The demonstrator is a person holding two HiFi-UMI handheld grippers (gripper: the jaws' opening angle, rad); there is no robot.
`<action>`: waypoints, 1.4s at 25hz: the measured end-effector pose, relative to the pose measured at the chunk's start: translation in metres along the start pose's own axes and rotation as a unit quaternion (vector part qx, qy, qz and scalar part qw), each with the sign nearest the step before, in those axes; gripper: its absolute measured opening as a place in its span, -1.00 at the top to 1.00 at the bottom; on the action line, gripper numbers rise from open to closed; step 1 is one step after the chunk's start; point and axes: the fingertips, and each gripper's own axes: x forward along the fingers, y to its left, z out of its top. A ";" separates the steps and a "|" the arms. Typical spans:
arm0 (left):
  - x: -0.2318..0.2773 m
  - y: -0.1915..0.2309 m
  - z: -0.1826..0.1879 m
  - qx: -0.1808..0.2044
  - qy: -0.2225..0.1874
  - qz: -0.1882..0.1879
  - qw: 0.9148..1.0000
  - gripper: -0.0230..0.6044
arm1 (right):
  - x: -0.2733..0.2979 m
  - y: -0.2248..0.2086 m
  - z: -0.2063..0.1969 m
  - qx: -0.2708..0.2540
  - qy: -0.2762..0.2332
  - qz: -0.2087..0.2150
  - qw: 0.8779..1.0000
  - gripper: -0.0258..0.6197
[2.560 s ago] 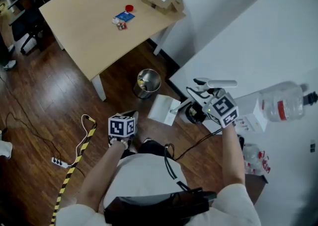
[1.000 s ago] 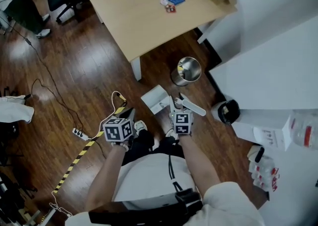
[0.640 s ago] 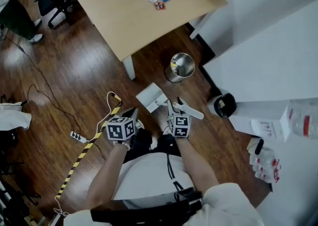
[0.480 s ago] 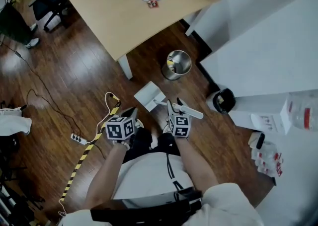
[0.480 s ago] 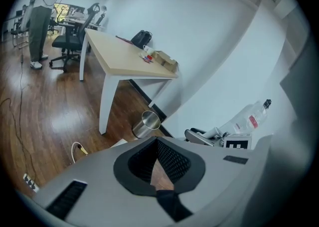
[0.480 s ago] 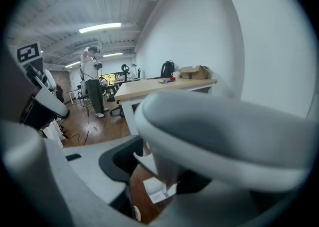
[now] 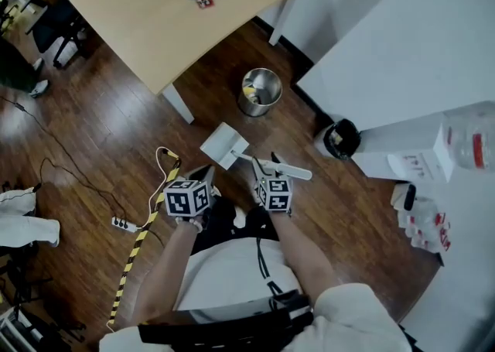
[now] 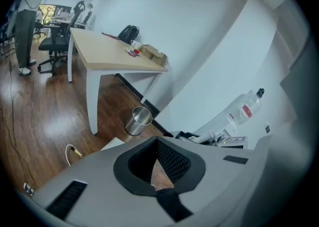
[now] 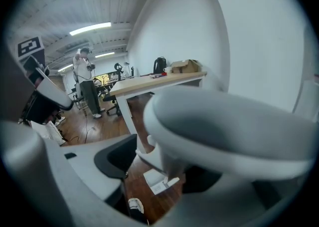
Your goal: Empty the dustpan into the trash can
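Quick rundown: the white dustpan (image 7: 223, 144) looks to be lying on the wood floor (image 7: 93, 141) just in front of the person's feet. That puts it between the steel trash can (image 7: 261, 90) and the right gripper (image 7: 272, 166). Its thin handle points back toward that gripper. The trash can stands upright a bit beyond the pan, near the leg of the light wood table (image 7: 147, 25), w/ some yellowish stuff inside.

The right gripper's jaws stand well apart and have just been opening. In the right gripper view the pan shows down through the gap, w/ a shoe (image 9: 133, 205) below it. No pad is pressing on anything afaict, so it's let go. Can't tell whether the handle's end touches a jaw tho.

The left gripper (image 7: 201, 176) hangs beside it, left of the pan and apart from it. In the left gripper view its black pads meet at the tips, clenched w/ nothing in them, just floor showing thru the sliver below.

Other bits: there's a yellow/black striped strip (image 7: 139, 234) and a power strip (image 7: 124, 225) on the floor to the left. A white counter (image 7: 402, 49) is on the right w/ a black round bin (image 7: 340, 139) at its corner.
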 end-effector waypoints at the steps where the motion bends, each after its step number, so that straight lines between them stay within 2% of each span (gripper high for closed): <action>1: 0.001 -0.005 -0.002 0.001 0.000 0.001 1.000 0.96 | -0.002 -0.002 -0.002 -0.001 0.001 0.005 1.000 -0.04; 4: 0.004 -0.021 -0.011 0.002 -0.006 0.009 1.000 0.96 | -0.010 -0.005 -0.012 -0.008 0.007 0.031 0.999 -0.16; 7: 0.006 -0.039 -0.022 0.000 -0.017 0.027 1.000 0.96 | -0.022 -0.006 -0.032 -0.031 0.021 0.077 0.996 -0.26; 10: 0.003 -0.062 -0.033 -0.006 -0.039 0.052 0.998 0.96 | -0.041 -0.011 -0.057 -0.055 0.041 0.128 0.989 -0.33; 15: -0.009 -0.107 -0.072 -0.028 -0.079 0.092 0.992 0.96 | -0.079 -0.042 -0.089 -0.092 0.069 0.193 0.974 -0.32; 18: -0.019 -0.132 -0.099 -0.047 -0.103 0.113 0.987 0.96 | -0.104 -0.068 -0.105 -0.103 0.087 0.222 0.966 -0.14; 21: -0.033 -0.151 -0.124 -0.070 -0.130 0.128 0.981 0.96 | -0.131 -0.087 -0.106 -0.107 0.083 0.247 0.959 0.12; 23: -0.041 -0.158 -0.144 -0.081 -0.138 0.141 0.977 0.96 | -0.148 -0.095 -0.105 -0.112 0.074 0.256 0.957 0.42; 25: -0.051 -0.162 -0.163 -0.093 -0.144 0.151 0.974 0.96 | -0.162 -0.098 -0.100 -0.111 0.060 0.260 0.957 0.82; 26: -0.056 -0.162 -0.169 -0.097 -0.147 0.153 0.972 0.96 | -0.166 -0.097 -0.096 -0.103 0.053 0.262 0.958 0.92; 30: -0.074 -0.162 -0.185 -0.098 -0.154 0.154 0.971 0.96 | -0.183 -0.085 -0.065 -0.032 0.015 0.292 0.956 0.92; 35: -0.105 -0.168 -0.214 -0.099 -0.176 0.150 0.968 0.96 | -0.242 -0.053 -0.034 0.020 -0.049 0.359 0.932 0.93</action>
